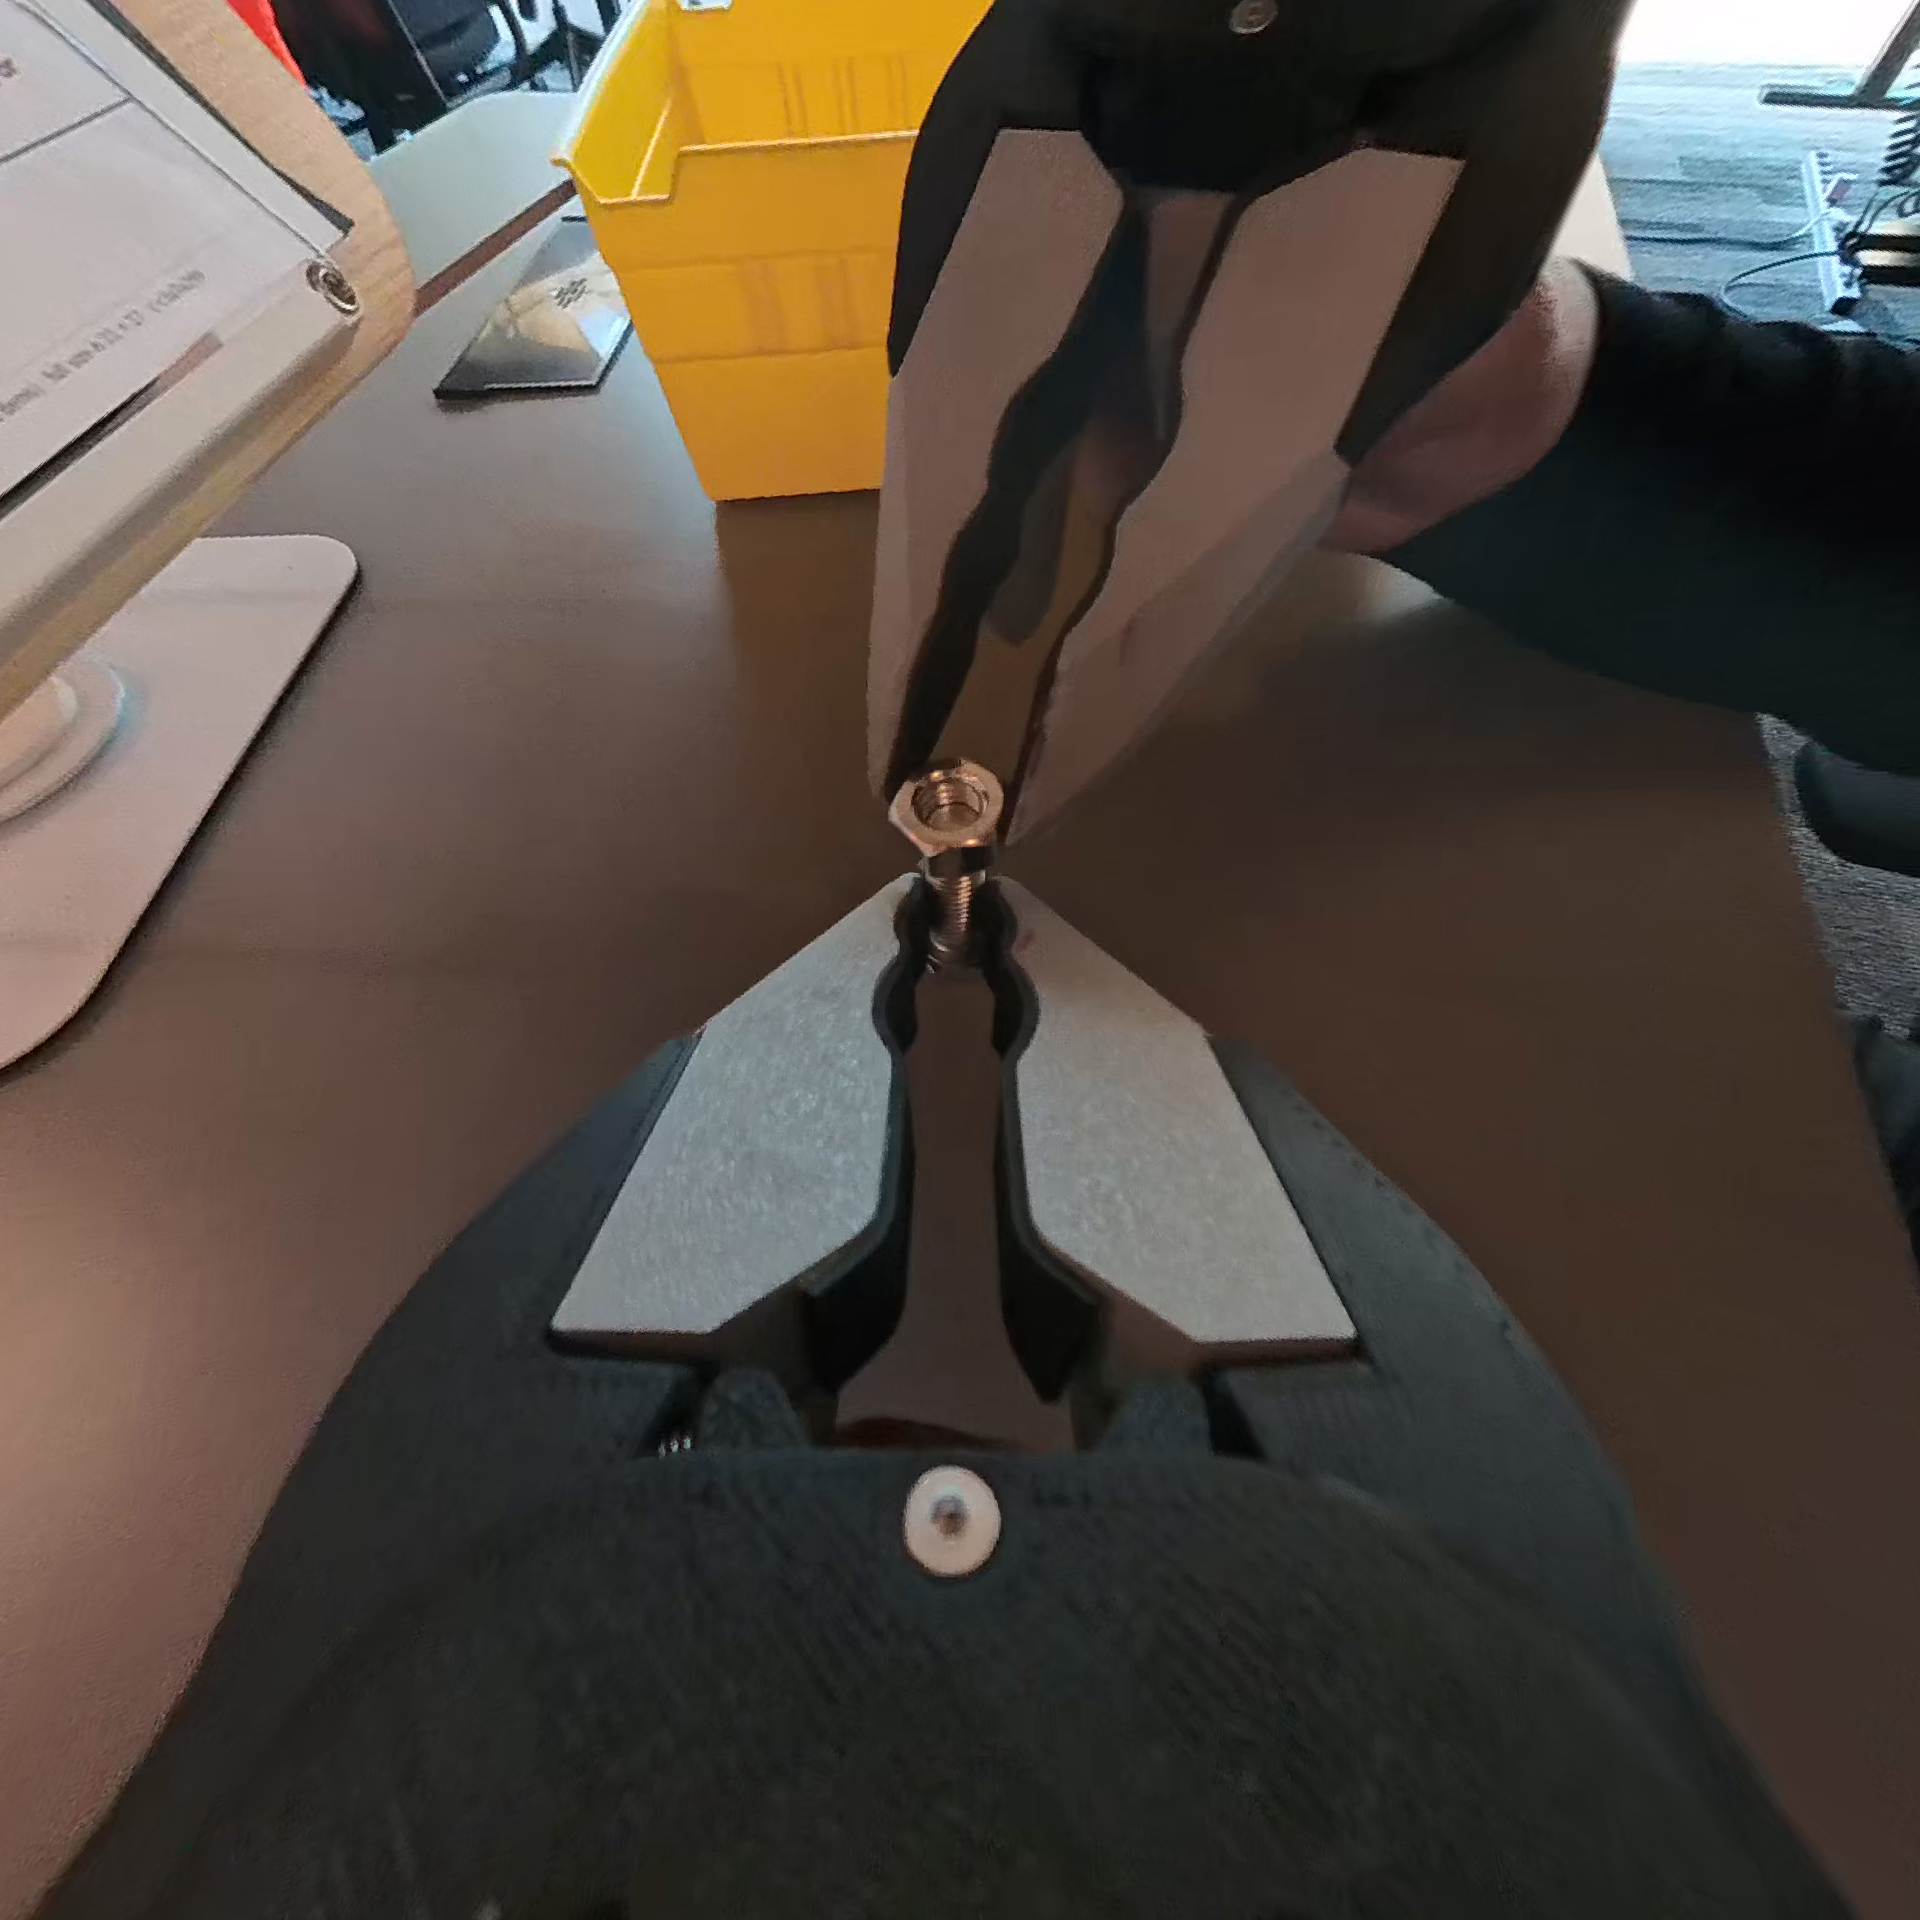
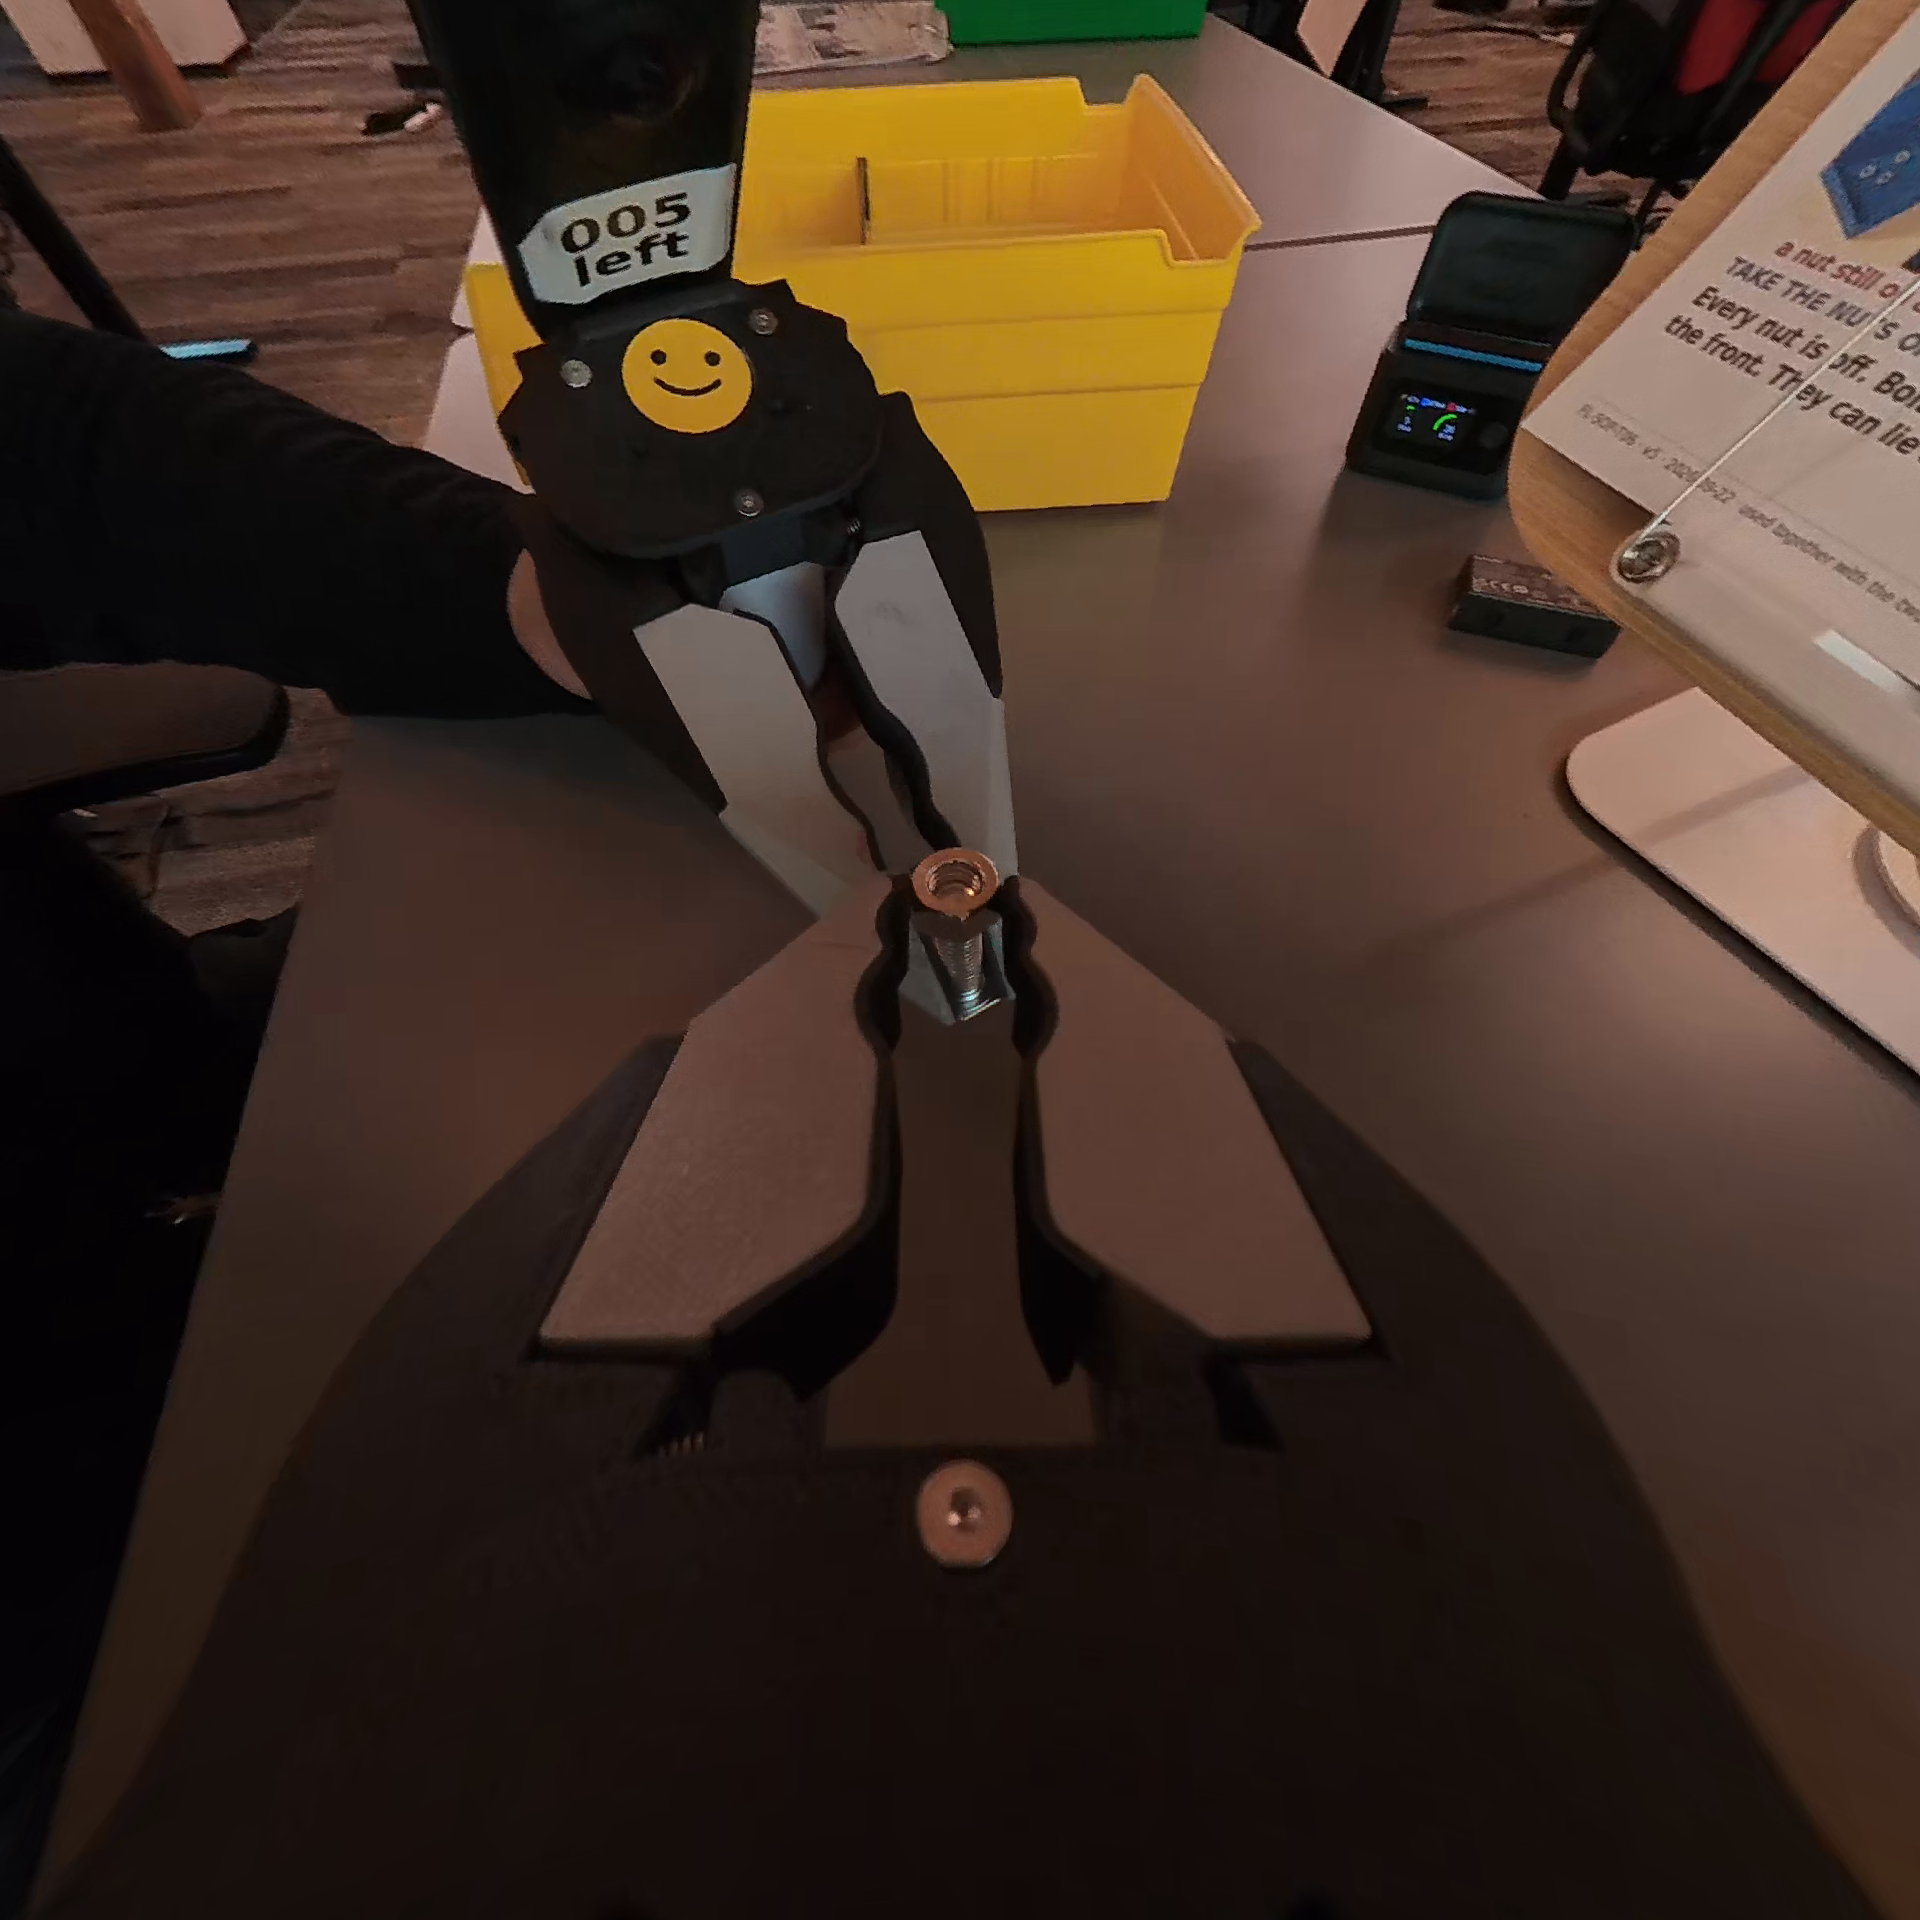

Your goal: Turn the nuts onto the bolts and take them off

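We hold the threaded steel bolt (image 1: 954, 914) between the tips of the left gripper (image 1: 951, 925), its fingers narrow around the shank. The right gripper (image 2: 961, 935) is closed on the shiny hexagonal steel nut (image 2: 956, 886) just at the bolt's end, above the dark brown table (image 1: 468, 831), near the yellow plastic bin (image 2: 1039, 312).

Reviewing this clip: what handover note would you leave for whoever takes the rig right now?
Left gripper: shut on the bolt, gripping its thread and holding it upright above the table.
Right gripper: shut on the nut.
Done: the nut sits on the bolt's top end, with bare thread below it.
Left: whether to turn it on or off cannot be told from this moment.
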Demonstrator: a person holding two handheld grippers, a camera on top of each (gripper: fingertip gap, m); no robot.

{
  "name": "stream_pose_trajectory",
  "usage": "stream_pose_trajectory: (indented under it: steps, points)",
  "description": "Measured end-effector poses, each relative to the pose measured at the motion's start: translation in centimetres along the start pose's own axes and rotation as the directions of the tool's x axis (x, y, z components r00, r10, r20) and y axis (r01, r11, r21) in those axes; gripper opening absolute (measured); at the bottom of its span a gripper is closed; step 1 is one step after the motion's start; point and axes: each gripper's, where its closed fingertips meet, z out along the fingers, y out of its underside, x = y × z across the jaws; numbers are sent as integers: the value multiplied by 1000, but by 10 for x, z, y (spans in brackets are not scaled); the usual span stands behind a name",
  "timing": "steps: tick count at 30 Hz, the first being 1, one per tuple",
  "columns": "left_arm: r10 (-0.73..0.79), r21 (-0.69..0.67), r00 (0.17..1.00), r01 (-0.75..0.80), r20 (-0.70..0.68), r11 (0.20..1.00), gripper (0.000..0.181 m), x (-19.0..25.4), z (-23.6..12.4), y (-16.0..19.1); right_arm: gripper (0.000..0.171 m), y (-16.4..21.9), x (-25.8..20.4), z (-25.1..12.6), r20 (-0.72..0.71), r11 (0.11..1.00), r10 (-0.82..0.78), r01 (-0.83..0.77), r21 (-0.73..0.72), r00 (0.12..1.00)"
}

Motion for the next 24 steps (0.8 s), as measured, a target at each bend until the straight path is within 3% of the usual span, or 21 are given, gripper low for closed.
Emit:
stream_pose_trajectory:
  steps: [12,24]
  points:
    - [-23,-26,998,25,58,999,8,-8,4,5,14,3,9,7,-68,999,43,-45,-21,997]
    - [-5,-45,997,8,76,999,8,-11,5,8,14,-1,9,6,-29,996,89,-88,17,996]
